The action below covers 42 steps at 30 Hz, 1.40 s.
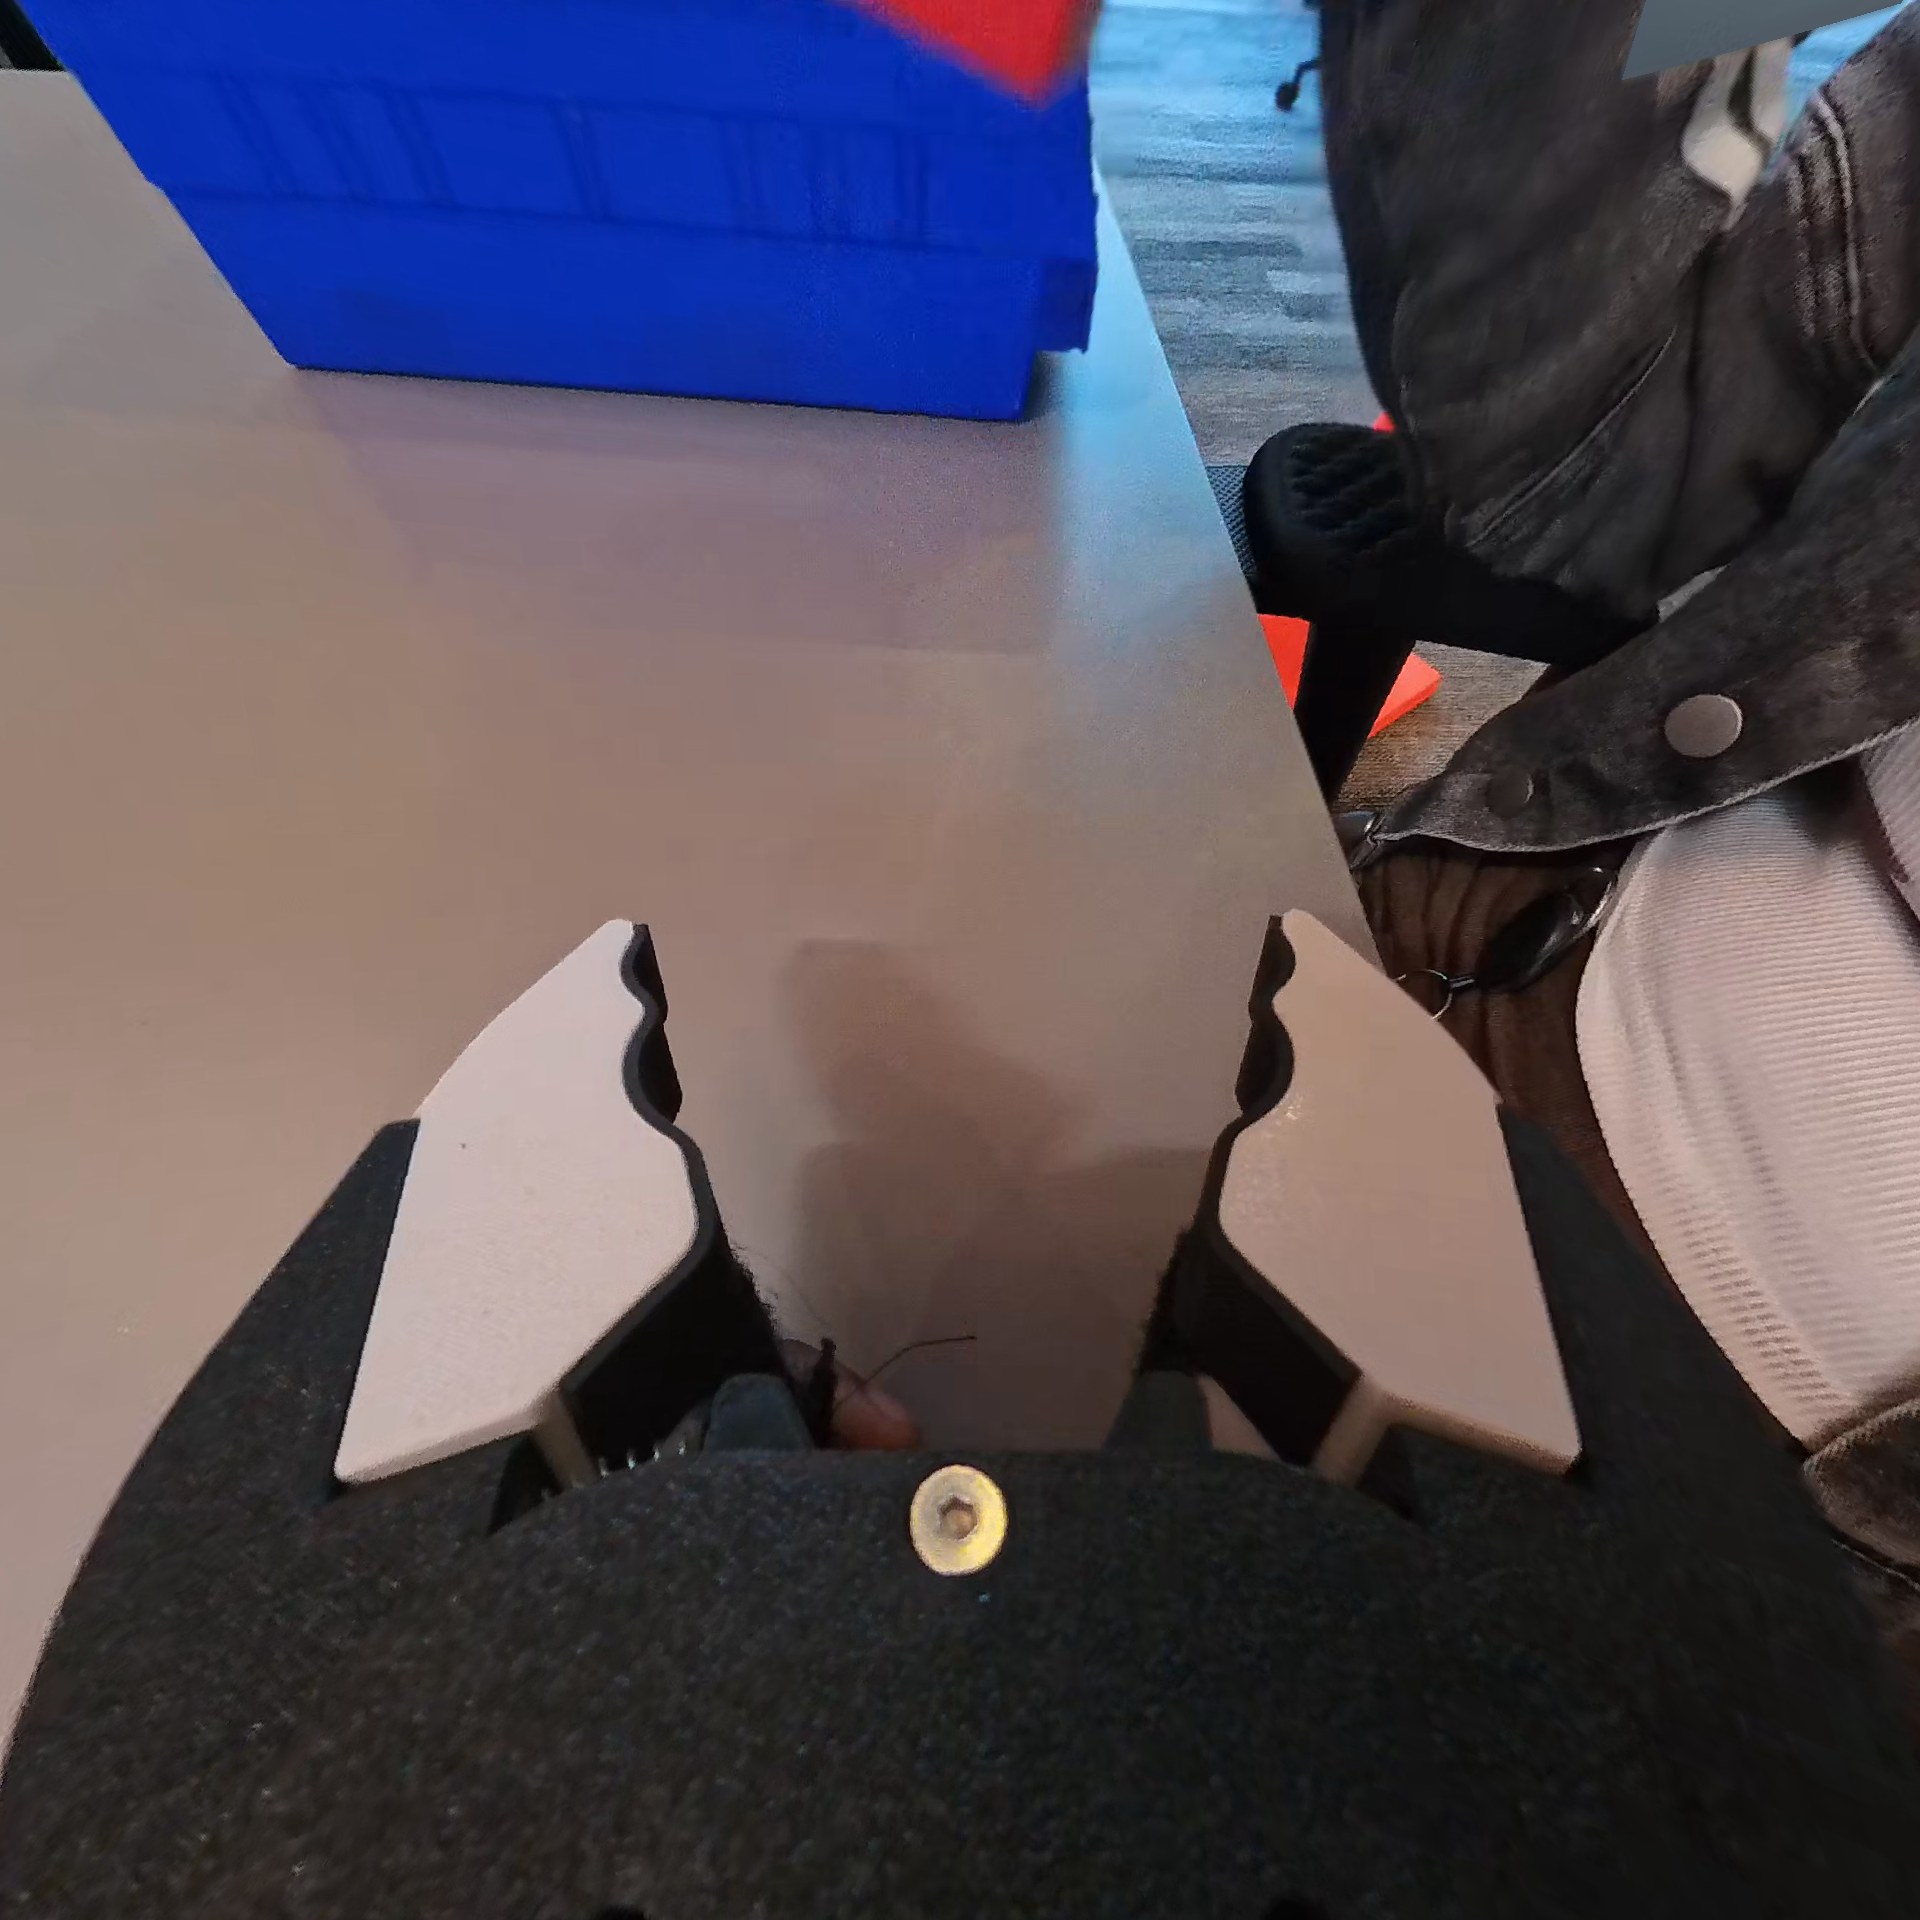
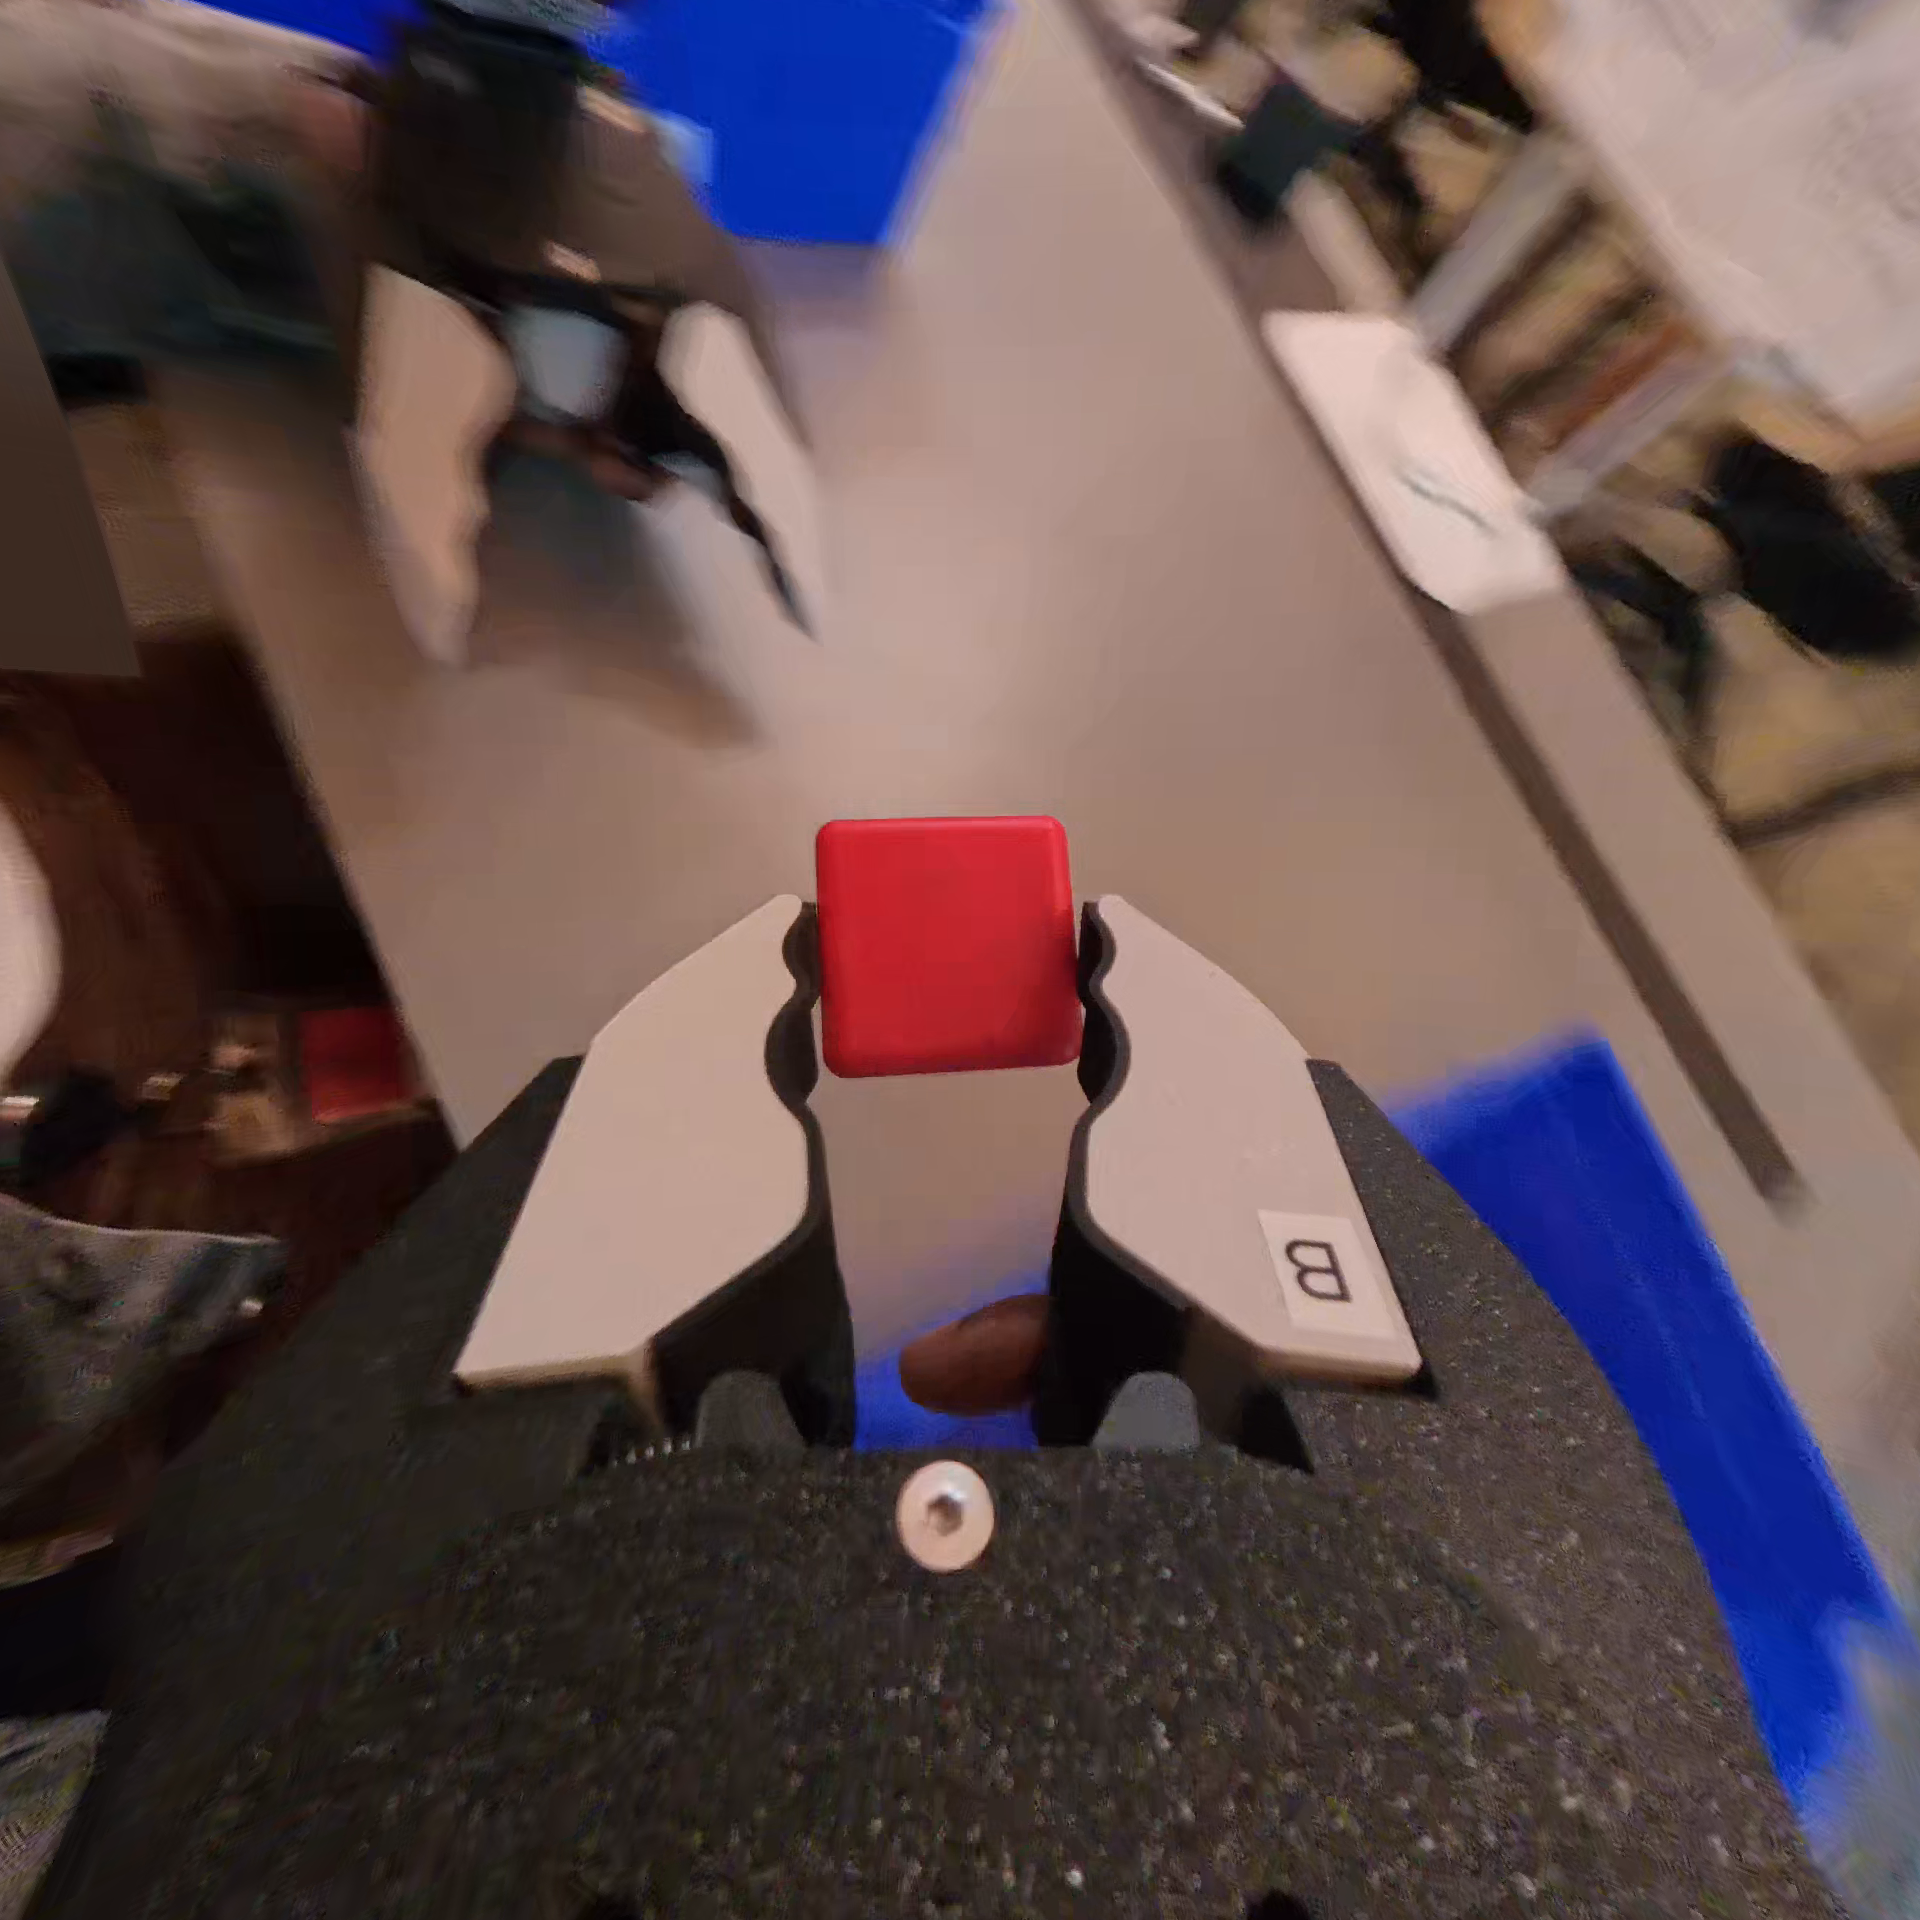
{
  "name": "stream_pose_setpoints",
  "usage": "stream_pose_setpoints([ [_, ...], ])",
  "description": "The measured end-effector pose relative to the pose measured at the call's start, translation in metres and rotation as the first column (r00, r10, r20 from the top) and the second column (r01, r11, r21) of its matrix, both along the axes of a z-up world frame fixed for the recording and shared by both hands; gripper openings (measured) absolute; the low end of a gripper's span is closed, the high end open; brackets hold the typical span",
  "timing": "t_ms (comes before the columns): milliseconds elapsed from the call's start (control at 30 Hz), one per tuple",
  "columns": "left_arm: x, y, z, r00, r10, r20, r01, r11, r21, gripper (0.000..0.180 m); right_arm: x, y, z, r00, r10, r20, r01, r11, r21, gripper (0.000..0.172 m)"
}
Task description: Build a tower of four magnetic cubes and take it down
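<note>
Red magnetic cube (image 2: 943, 945) sits clamped in my right gripper (image 2: 943, 982), both dark pads pressed flat on its two side faces, carried above the grey table (image 2: 1091, 582). It is a plain, glossy cube with rounded edges and corners, its top face square to my view and jutting a little past my fingertips (image 2: 1153, 935). No other cube and no tower shows on the table, so I judge this one is the base, or among the first to go down.

To do this step well, I should bring it down level onto bare table away from the edge, keep it square, and let go only once it rests flat, so later cubes seat cleanly on it.

My left gripper (image 1: 956, 935) hangs low over the table with its jaws wide and nothing between them, near the table's edge. A blue bin (image 1: 644, 208) stands beyond it, and another blue bin (image 2: 1621, 1226) lies just beneath my right side. A person in a dark jacket (image 1: 1621, 343) sits beside the table.
</note>
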State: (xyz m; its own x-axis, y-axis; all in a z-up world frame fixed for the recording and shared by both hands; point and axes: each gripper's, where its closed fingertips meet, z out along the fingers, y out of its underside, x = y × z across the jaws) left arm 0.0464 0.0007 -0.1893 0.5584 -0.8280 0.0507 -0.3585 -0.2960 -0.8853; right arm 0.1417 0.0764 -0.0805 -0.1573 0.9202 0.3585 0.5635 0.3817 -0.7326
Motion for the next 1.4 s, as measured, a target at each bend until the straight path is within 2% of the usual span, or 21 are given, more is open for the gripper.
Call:
stream_pose_setpoints([
  [67,-0.001,0.001,0.001,1.000,0.006,0.007,-0.006,1.000,-0.002,0.107,0.051,0.047,0.011,0.971,-0.239,-0.018,0.240,0.970,0.046,0.048],
  [133,-0.001,0.001,0.001,1.000,0.009,0.010,-0.009,1.000,-0.003,0.106,0.101,0.088,0.005,0.888,-0.460,0.005,0.460,0.887,0.036,0.048],
  [233,-0.002,0.003,-0.001,1.000,0.019,0.005,-0.019,1.000,-0.016,0.106,0.153,0.126,-0.026,0.774,-0.621,0.120,0.628,0.777,-0.029,0.048],
  [367,-0.002,0.004,-0.004,1.000,0.027,-0.007,-0.027,0.999,-0.025,0.105,0.170,0.146,-0.070,0.746,-0.618,0.249,0.656,0.747,-0.110,0.048],
  [467,-0.002,0.004,-0.005,1.000,0.028,-0.011,-0.029,0.999,-0.029,0.105,0.175,0.153,-0.089,0.715,-0.622,0.321,0.681,0.724,-0.114,0.048],
  [933,-0.002,0.005,-0.008,0.999,0.036,-0.029,-0.037,0.999,-0.035,0.104,0.184,0.155,-0.122,0.627,-0.616,0.477,0.735,0.671,-0.100,0.048],
  [1067,-0.002,0.006,-0.009,0.998,0.047,-0.033,-0.049,0.998,-0.034,0.103,0.180,0.156,-0.115,0.643,-0.626,0.442,0.734,0.669,-0.121,0.059],
  [1200,-0.006,0.013,-0.004,0.993,0.111,-0.042,-0.111,0.994,-0.001,0.106,0.171,0.158,-0.086,0.670,-0.670,0.319,0.728,0.677,-0.108,0.068],
  [1267,-0.007,0.019,0.015,0.981,0.190,-0.030,-0.189,0.981,0.034,0.104,0.157,0.154,-0.063,0.705,-0.676,0.215,0.706,0.697,-0.125,0.071],
  [1400,-0.015,0.014,0.081,0.924,0.380,0.034,-0.381,0.919,0.097,0.098,0.119,0.138,-0.016,0.767,-0.641,0.017,0.636,0.758,-0.144,0.073],
])
